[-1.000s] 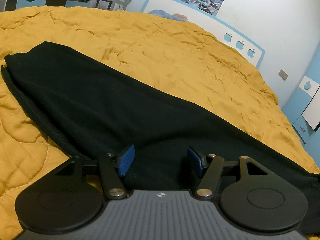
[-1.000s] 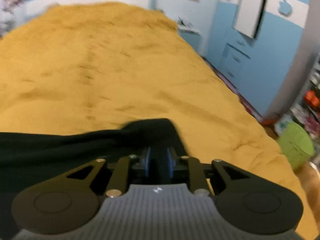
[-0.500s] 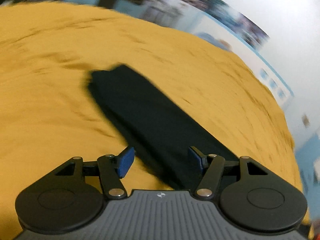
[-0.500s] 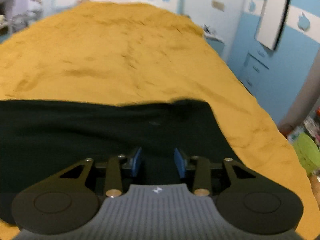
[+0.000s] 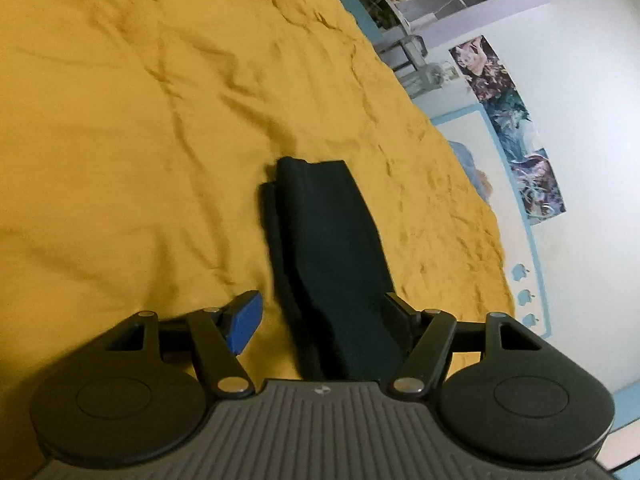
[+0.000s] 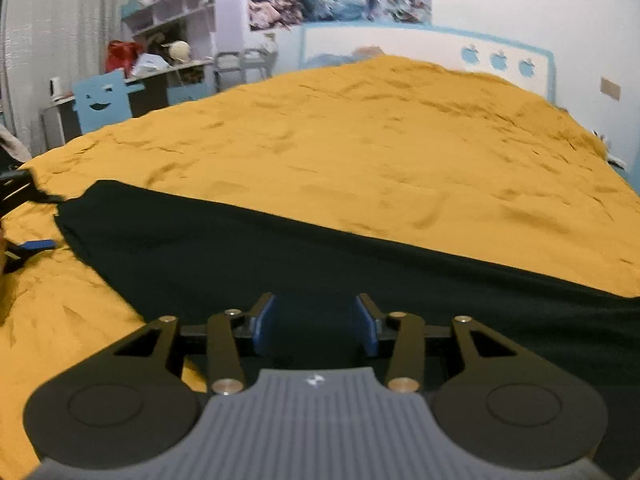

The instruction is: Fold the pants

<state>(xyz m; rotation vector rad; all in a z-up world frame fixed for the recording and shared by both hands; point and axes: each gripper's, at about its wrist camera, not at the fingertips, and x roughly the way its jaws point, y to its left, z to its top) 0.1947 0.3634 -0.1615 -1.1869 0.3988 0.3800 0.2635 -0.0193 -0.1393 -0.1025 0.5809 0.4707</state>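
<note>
Black pants (image 5: 332,248) lie stretched flat on the yellow bedspread (image 5: 120,140). Left gripper (image 5: 324,320) hangs just over one end, jaws spreading wide, nothing pinched. Right gripper (image 6: 316,324) sits above the middle of the cloth, jaws opening too, pads (image 6: 264,324) clear of it.

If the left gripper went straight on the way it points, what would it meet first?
Most likely the black pants on the yellow bedspread, lying ahead between the left gripper's opening jaws; depth is unclear.
</note>
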